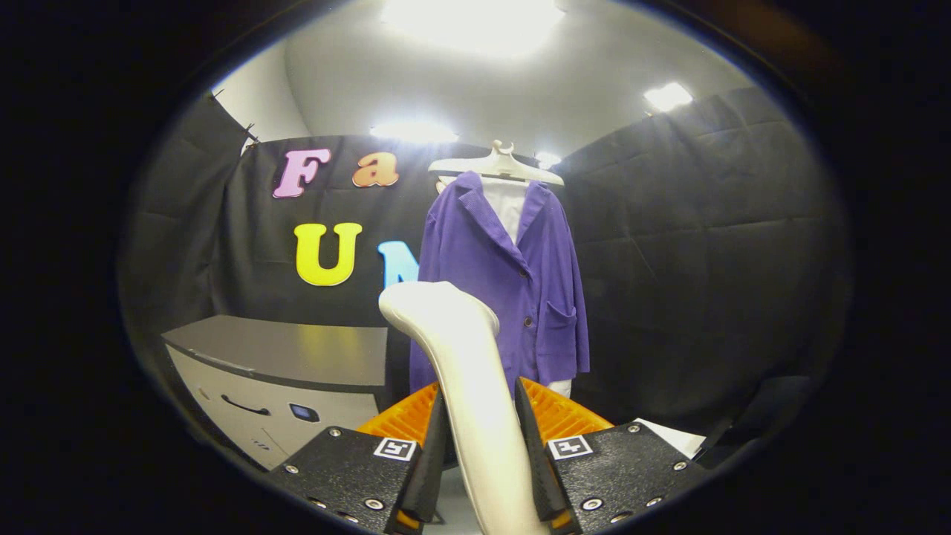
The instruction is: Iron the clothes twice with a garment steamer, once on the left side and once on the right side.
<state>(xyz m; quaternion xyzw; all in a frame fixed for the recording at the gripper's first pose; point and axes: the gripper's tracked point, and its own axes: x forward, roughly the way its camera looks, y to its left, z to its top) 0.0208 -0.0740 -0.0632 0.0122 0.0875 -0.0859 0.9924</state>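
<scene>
Gripping the handle of a white garment steamer (461,349), the fingers (481,438) press on it from both sides, the steamer's curved head rising just ahead of them. Beyond the head hangs a purple jacket (513,290) on a pale hanger (499,165), with a white shirt (509,204) showing at its open collar; jacket and steamer look well apart, so the ironing appears not yet begun. A grey desk (297,357) stands beyond the fingers to the left, clear of the jacket. To do this step well, the steamer would likely need to be carried forward until its head sits near the cloth, then drawn in one steady pass down the jacket's left side, keeping the head level against the fabric and the hold firm so the handle does not twist between the fingers.
</scene>
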